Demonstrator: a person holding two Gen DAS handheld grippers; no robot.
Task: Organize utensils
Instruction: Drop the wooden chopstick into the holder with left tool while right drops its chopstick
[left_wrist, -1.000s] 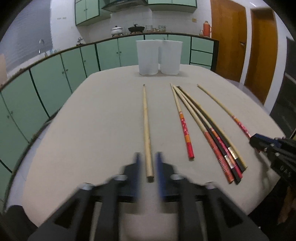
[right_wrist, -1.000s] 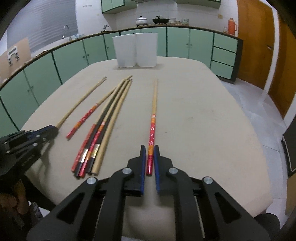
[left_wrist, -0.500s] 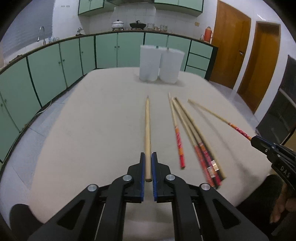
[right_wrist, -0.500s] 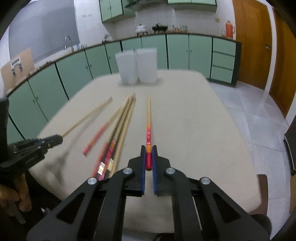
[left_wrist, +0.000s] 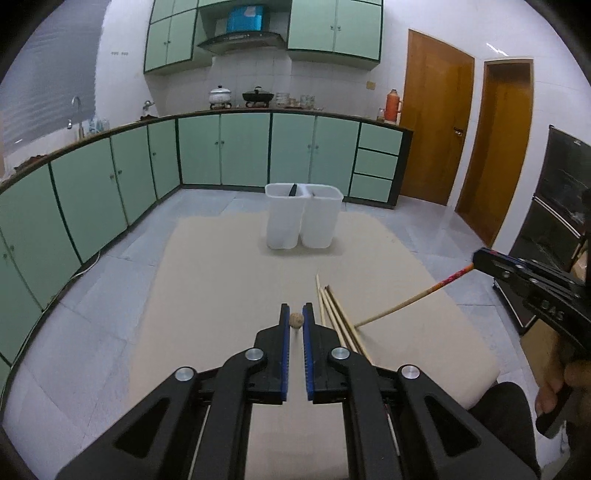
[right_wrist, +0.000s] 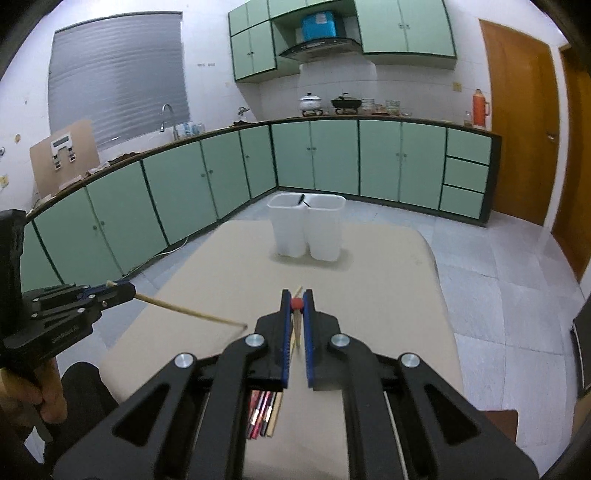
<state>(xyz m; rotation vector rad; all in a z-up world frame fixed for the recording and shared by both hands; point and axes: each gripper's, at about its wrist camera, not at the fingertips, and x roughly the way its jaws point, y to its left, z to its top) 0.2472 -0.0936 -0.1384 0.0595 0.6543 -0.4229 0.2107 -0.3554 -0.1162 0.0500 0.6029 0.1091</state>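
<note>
While both tongs are nearly closed, the left tongs (left_wrist: 296, 320) pinch a plain wooden chopstick (left_wrist: 296, 320) end-on, and the right tongs (right_wrist: 296, 303) pinch a red-ended chopstick (right_wrist: 296, 303), each slanting down toward the counter (left_wrist: 221, 273). Loose chopsticks (left_wrist: 338, 321) lie just right of the left tongs; two white bins (left_wrist: 303, 218) stand beyond.

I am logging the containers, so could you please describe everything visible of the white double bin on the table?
The white double bin is two tall translucent plastic compartments joined side by side, upright at the far end of the beige table. A dark stick tip pokes from its left compartment. Nothing else touches it.
</note>
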